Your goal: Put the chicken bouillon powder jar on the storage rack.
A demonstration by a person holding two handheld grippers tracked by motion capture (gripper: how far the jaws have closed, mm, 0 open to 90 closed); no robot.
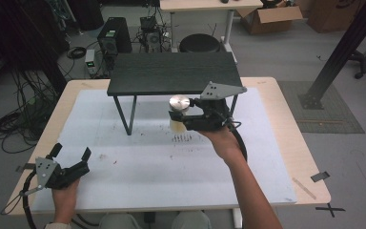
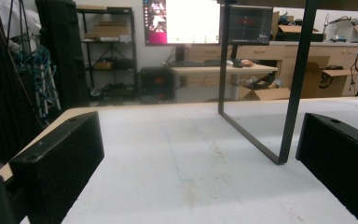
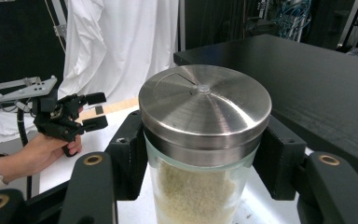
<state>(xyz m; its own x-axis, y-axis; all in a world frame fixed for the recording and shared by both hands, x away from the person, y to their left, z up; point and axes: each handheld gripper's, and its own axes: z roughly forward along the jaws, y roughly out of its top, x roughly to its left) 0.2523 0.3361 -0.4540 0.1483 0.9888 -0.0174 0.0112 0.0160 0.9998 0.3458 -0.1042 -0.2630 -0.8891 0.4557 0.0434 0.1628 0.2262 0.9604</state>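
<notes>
Unlabelled glass jar, steel lid

In the right gripper view we see the jar cut off by the bottom edge, so its base stays hidden, and the pads cover its two sides. In the high view the right gripper hides much of the jar's glass. In the left gripper view the top edge cuts off the black shelf's legs, and we cannot read the monitor.
</notes>
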